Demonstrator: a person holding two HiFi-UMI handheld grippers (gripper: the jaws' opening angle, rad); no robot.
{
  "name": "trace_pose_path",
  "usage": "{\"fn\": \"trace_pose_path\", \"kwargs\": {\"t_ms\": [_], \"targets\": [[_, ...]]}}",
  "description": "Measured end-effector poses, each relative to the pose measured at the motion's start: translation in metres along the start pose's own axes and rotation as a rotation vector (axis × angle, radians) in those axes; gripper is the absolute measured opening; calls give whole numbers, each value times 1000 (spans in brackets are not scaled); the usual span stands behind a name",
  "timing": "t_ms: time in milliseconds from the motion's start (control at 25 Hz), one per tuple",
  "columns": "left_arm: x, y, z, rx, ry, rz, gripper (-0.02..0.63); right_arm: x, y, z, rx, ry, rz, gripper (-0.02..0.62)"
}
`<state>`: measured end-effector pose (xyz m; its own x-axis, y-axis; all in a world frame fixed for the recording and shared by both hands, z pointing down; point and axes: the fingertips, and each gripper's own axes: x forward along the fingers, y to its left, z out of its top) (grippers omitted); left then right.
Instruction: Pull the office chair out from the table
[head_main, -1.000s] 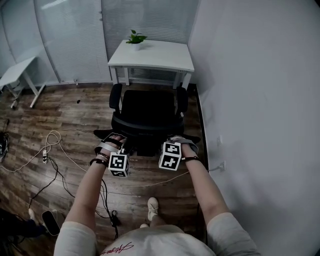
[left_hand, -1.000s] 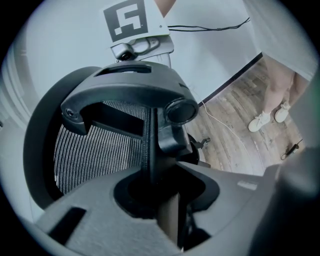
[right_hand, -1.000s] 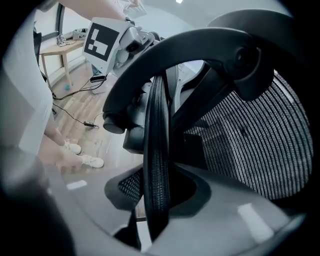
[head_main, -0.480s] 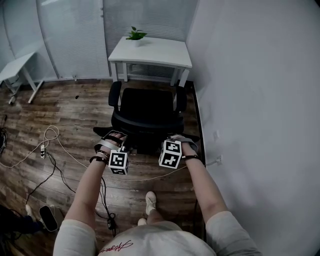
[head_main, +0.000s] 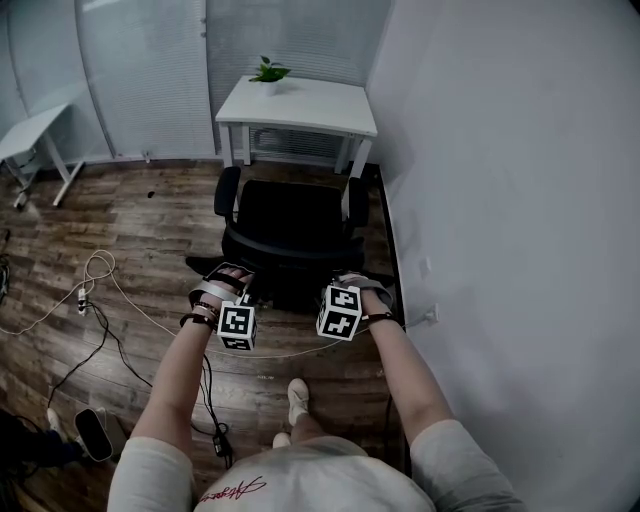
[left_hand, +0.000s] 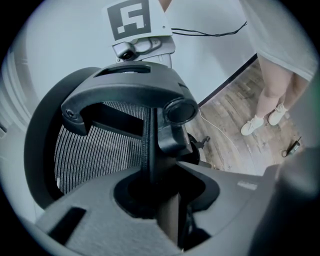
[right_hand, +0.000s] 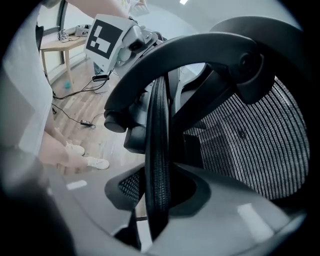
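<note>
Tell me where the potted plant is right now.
In the head view the potted plant stands at the top centre, on the far left corner of the white table, beyond the office chair.

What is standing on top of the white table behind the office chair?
Only a small potted plant stands on the table, near its back left corner. The office chair in front covers none of the tabletop.
</note>
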<state>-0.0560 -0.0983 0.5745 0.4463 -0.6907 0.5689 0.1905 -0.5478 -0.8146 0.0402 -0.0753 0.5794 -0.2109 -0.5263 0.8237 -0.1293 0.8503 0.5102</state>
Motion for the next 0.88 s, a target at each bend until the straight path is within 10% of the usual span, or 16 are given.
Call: {"fn": "trace_pose_path", "kwargs": {"t_ms": [880], "targets": [[-42,-33,15,8,-5,2,104,-26,49,11,6,6,-8,107]]}}
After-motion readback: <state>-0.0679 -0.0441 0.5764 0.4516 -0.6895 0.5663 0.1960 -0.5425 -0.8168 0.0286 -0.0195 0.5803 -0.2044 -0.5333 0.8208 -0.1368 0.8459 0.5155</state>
